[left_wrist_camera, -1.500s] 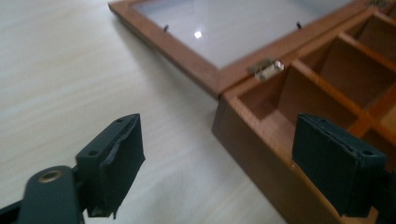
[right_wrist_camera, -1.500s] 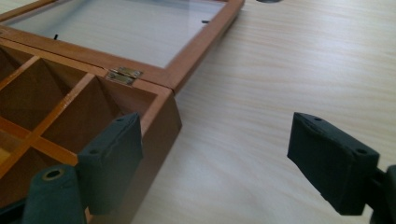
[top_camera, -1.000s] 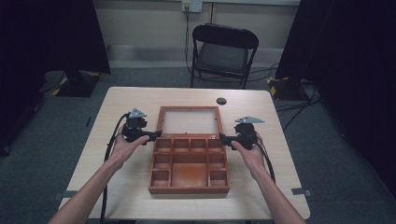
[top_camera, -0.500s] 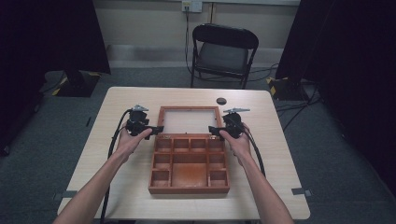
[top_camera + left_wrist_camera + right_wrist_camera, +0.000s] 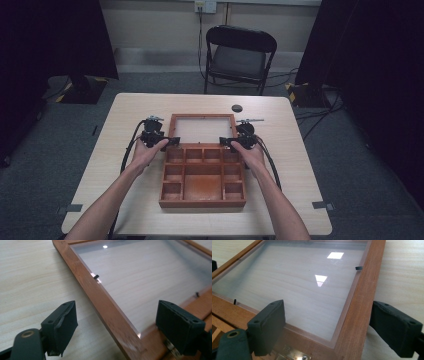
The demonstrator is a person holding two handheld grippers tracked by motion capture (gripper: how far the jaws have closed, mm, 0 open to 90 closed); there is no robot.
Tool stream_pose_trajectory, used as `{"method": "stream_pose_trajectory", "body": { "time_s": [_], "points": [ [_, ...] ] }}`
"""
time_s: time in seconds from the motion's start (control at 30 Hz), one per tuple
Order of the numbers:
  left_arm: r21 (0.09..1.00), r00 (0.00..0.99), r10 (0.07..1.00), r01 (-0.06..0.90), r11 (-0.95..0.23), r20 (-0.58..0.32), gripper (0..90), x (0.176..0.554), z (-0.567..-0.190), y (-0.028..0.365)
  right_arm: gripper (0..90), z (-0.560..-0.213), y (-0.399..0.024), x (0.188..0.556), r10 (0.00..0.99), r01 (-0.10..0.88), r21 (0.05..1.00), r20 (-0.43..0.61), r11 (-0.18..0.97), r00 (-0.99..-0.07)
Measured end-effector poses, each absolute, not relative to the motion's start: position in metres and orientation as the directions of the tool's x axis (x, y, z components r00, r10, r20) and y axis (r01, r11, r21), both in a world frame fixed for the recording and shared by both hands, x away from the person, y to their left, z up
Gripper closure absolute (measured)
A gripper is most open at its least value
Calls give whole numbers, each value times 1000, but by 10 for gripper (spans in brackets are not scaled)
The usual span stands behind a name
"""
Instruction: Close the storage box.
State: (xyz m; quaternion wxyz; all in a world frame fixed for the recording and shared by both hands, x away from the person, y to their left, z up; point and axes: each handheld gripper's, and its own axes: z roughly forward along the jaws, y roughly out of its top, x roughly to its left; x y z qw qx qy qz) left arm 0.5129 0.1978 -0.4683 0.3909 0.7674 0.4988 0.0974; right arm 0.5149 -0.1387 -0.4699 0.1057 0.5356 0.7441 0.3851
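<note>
High view: both grippers have closed in on the box's open lid.

Left gripper [image 5: 172,141] has moved inward and forward from beside the compartment tray to the lid's left rail; its jaws are spread, straddling that rail near the hinge corner without pinching it. Right gripper [image 5: 226,142] has likewise shifted to the right rail, jaws spread on either side of it. The glass-panelled lid [image 5: 202,128] lies flat on the tabletop [image 5: 295,165] behind the wooden compartment box [image 5: 202,175], hinged to its far edge. My reading: the approach is done, and clamping both rails to swing the lid shut comes next.
</note>
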Motion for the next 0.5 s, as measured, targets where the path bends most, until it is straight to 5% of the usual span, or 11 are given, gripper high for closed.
{"method": "stream_pose_trajectory", "body": {
  "time_s": [0.5],
  "points": [
    [675,482,813,721,-157,-326,153,519,-475,194,114,-477,-145,523,836,753,652,365,84,-410]
  ]
}}
